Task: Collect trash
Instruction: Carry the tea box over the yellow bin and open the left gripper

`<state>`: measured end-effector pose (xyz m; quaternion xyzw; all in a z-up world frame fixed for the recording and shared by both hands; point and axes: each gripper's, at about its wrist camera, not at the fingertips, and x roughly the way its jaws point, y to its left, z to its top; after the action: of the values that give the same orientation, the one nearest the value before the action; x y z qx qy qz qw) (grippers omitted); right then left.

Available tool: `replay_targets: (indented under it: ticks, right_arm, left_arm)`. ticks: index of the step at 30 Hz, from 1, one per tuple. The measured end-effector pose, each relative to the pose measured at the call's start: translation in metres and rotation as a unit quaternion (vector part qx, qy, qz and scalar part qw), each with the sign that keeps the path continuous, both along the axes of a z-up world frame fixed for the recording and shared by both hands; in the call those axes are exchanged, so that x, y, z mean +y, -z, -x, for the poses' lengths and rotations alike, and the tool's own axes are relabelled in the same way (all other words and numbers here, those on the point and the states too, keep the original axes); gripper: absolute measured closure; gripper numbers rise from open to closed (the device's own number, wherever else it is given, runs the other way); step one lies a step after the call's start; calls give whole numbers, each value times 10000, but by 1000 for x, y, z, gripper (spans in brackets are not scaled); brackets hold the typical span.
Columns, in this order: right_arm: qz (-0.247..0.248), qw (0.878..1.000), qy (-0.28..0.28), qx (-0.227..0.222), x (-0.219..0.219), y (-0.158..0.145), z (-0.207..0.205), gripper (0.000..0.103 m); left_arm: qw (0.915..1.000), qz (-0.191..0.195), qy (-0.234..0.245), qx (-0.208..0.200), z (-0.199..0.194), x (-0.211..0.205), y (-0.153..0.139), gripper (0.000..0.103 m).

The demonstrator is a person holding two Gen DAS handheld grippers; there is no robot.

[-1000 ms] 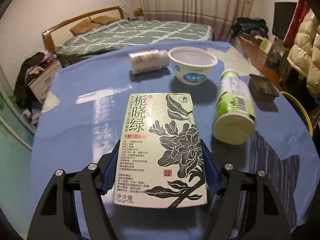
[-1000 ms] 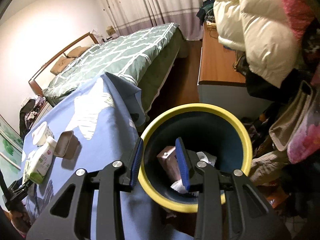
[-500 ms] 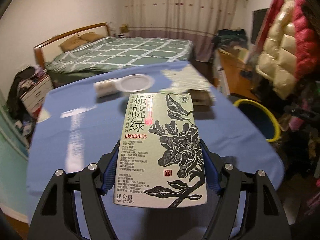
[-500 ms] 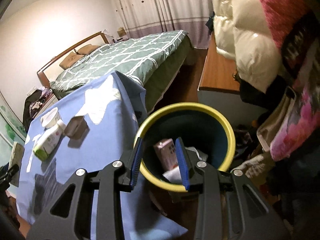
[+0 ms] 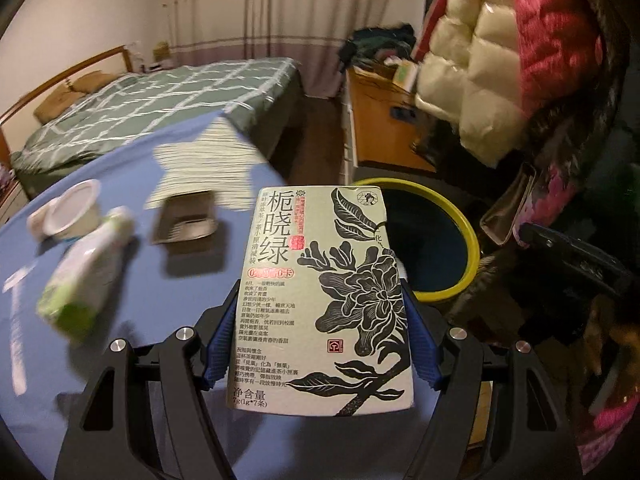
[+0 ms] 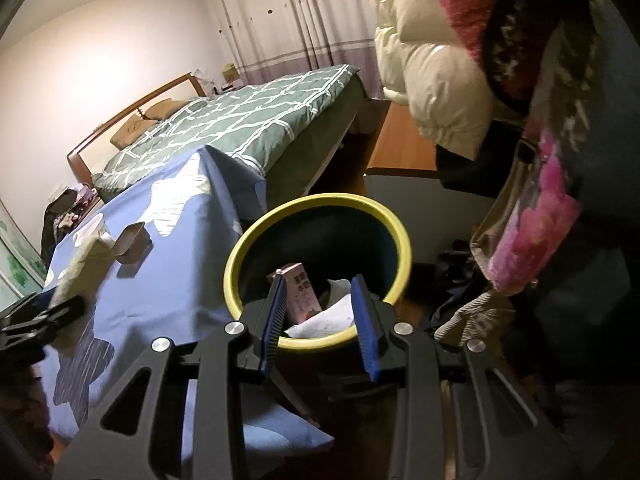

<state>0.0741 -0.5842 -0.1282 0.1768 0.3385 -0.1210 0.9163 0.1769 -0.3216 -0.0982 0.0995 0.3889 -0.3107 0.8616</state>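
Observation:
My left gripper (image 5: 320, 336) is shut on a pale green tea box (image 5: 320, 296) with black flower print, held above the blue table's right edge. The yellow-rimmed bin (image 5: 460, 236) stands just beyond the box on the floor. My right gripper (image 6: 318, 320) is open and empty, close above the near rim of the bin (image 6: 248, 248), which holds a pink carton (image 6: 302, 292) and white paper (image 6: 332, 316). A green-and-white bottle (image 5: 88, 272), a white cup (image 5: 74, 210) and a brown tray (image 5: 186, 218) lie on the table.
The blue tablecloth (image 6: 176, 264) hangs down beside the bin. Coats (image 5: 500, 72) and a bag (image 6: 532, 224) hang at the right. A wooden cabinet (image 5: 384, 132) and a bed (image 5: 160, 96) stand behind.
My left gripper has swung right with the tea box, from over the table's middle to the table's edge by the bin. My right gripper has drawn back a little from the bin.

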Motion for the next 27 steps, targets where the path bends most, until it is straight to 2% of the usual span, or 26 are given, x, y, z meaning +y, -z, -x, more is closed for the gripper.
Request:
replay_targets:
  ticks: [12,16,18,19,22,27]
  right_arm:
    - [-7,9998,156,-96,-21,3,18,70]
    - [-24,9997,215,-79,-26,4,19,69]
    - [8,9996,263,-62,-27,5,19,65]
    - [10,9996,264,-62,-27,5,20,65]
    - [30,9997,252,-68,-26,4,21,64]
    - [29,9998,186,-69,-20,4,18,64]
  left_arm:
    - [9990,-334,212,198,-33,-121,30,32]
    - [9988,-348,226,253,-44,-146,38,31]
    - [9989,-359,156,261,-50,-154,42,27]
    - [9990,-349,115,239,-51,-155,42,20]
    - [9996,-257,-17,109,-53,-148,35,19]
    - [9993,61,-341,-119,-47,-99,5,17]
